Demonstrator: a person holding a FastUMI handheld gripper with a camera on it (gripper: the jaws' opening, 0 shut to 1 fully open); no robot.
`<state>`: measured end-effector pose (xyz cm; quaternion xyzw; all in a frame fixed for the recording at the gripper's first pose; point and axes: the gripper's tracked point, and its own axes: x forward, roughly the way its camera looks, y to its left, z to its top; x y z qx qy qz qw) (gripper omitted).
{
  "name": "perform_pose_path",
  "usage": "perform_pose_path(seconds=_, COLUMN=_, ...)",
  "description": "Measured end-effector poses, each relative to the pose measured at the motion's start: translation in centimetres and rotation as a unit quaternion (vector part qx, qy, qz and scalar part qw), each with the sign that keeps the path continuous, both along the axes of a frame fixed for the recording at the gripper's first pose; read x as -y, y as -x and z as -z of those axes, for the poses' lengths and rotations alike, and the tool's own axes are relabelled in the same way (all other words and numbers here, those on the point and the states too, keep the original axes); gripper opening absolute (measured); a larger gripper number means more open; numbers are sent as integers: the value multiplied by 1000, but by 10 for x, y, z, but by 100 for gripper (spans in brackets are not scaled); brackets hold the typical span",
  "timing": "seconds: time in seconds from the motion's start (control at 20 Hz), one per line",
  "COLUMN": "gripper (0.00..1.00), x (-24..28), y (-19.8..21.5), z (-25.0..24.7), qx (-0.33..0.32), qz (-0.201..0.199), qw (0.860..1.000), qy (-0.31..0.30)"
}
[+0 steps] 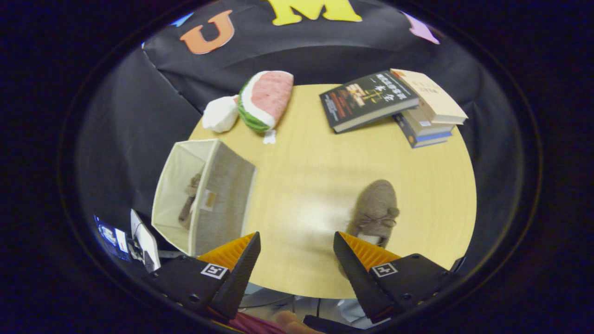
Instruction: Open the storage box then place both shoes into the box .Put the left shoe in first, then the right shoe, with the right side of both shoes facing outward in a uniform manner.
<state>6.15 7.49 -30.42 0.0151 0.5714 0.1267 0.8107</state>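
Claw (295,250) spread wide apart, gripping nothing, over the near edge of the round counter (315,157). Just ahead of its right finger lies a fuzzy brown shoe (375,209); ahead of the left finger stands the open storage box (204,195) with the other shoe (190,202) inside. Far side: watermelon plush (265,99) left, stacked books (394,104) right.
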Motion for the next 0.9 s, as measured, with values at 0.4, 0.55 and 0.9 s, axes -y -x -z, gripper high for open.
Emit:
perform_pose_path(seconds=0.4, gripper=96, x=116, y=-7, z=77, qx=-49, qz=55, qw=995, qy=69)
perform_pose_path(seconds=0.55, gripper=96, x=134, y=-7, z=101, qx=-60, qz=65, qw=993, qy=82)
perform_pose_path(seconds=0.9, gripper=66, x=133, y=-7, z=140, qx=-106, qz=108, qw=988, qy=28)
